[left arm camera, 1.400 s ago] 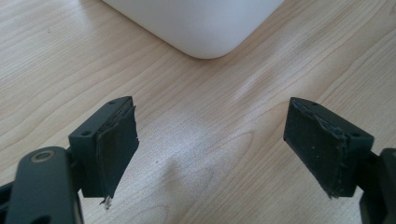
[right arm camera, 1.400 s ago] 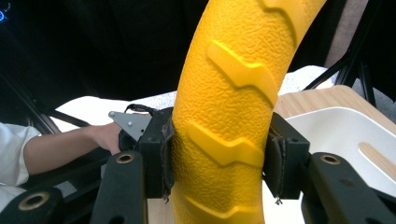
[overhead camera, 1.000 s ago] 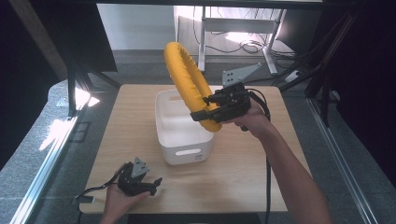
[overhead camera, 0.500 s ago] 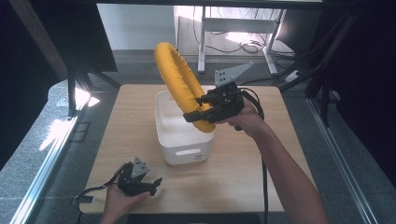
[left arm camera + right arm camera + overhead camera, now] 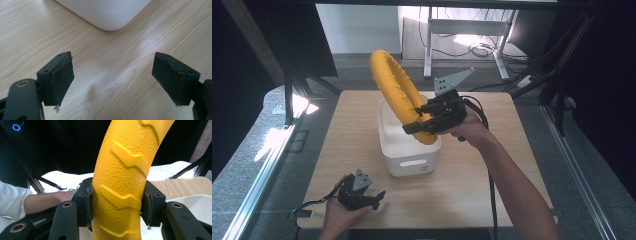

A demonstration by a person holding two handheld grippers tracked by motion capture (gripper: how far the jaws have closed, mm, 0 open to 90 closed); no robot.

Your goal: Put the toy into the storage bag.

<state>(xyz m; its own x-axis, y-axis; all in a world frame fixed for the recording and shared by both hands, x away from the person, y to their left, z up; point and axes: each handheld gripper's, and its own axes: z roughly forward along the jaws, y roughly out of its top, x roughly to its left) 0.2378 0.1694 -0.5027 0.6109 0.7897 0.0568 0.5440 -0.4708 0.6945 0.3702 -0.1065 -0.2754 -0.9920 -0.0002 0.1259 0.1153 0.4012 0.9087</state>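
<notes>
Clearly the yellow ring (image 5: 398, 95), a thick textured hoop, is held upright above the white bin (image 5: 404, 145), its lower arc pinched between the pads of the right gripper (image 5: 419, 125) just over the bin's far rim. Judging by that, the step in hand is carrying the ring at the bin; the next move calls for tilting it to fit inside before letting go. Near the table's (image 5: 492, 180) front edge the left gripper (image 5: 371, 199) rests spread, holding nothing.

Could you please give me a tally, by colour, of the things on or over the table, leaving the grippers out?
Yellow: 1, the ring
White: 1, the bin
Total: 2
</notes>
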